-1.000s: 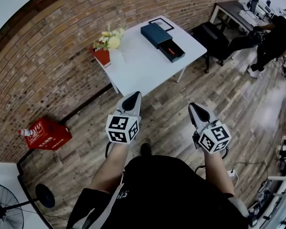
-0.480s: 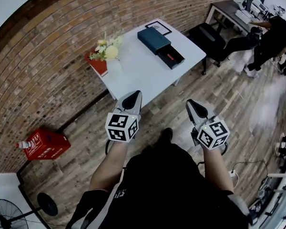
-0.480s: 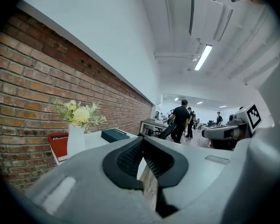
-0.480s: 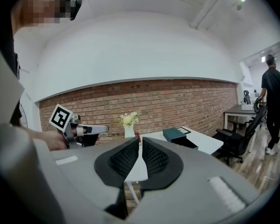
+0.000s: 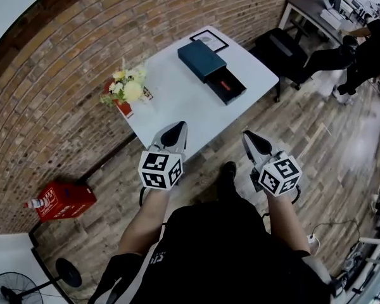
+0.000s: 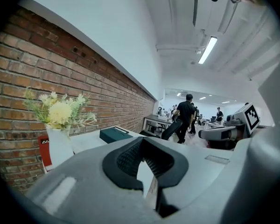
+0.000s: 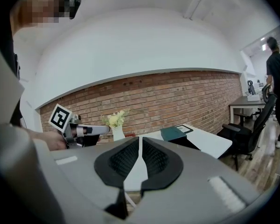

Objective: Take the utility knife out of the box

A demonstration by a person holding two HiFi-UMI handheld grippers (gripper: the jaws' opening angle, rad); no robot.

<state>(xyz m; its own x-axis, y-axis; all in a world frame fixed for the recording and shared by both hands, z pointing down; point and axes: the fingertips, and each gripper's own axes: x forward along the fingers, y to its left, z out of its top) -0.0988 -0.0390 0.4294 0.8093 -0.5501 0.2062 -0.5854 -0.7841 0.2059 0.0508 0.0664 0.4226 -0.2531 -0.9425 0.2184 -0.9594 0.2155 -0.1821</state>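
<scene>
A white table stands against the brick wall. On it lies a teal box lid, and next to it an open black box tray with the red utility knife inside. My left gripper hangs over the table's near edge, shut and holding nothing. My right gripper is over the wooden floor just short of the table, its pads together with nothing between them. From the left gripper view the teal lid lies far ahead. The right gripper view has the teal lid ahead at right.
A vase of yellow flowers and a red card sit on the table's left end, a framed picture at its far end. A black chair and a person are at the right. A red crate lies on the floor at left.
Both grippers and I have moved forward toward the table, which now sits nearer and lower in the head view. The jaws look the same.
</scene>
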